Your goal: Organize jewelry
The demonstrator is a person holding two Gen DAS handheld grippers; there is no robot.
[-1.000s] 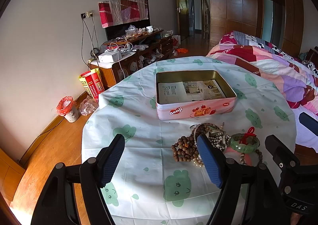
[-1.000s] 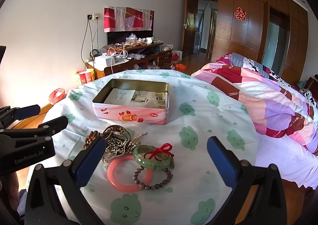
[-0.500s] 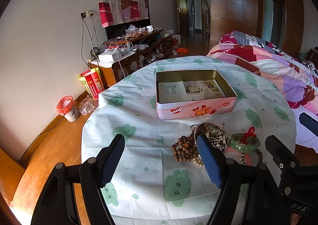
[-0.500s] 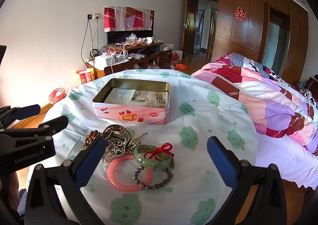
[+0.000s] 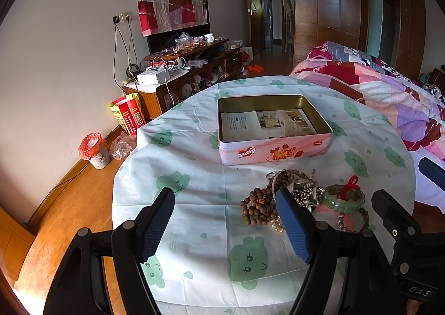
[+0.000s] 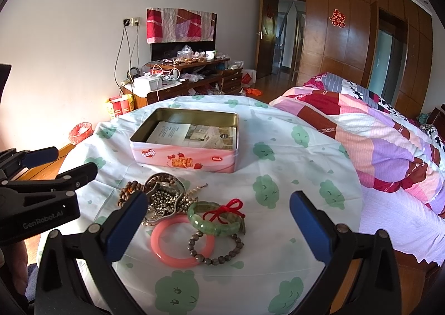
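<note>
Waiting Claws Over a Pile of Jewelry

Sitting on a round table (image 6: 300,176) with a white cloth full of green smiley clouds is a pink tin box (image 6: 185,160). Its lid is off and some papers (image 6: 194,135) lie flat inside. On the near side of the box is a little heap of jewelry.

The heap has a pink bangle (image 6: 167,252), a green bangle (image 6: 212,222) with a red string bow (image 6: 226,210), a bracelet of small grey beads (image 6: 222,258), brown wooden beads (image 5: 257,208) and a shiny tangle of silver chains (image 6: 164,199). They touch and lie over each other.

The left gripper (image 5: 225,224) hangs above the near left part of the table. Its blue fingers are spread wide and hold nothing. The right gripper (image 6: 218,227) hangs right above the bangles. Its fingers are spread wide too, with nothing between them.

A bed with a striped quilt (image 6: 375,137) is on the right.
</note>
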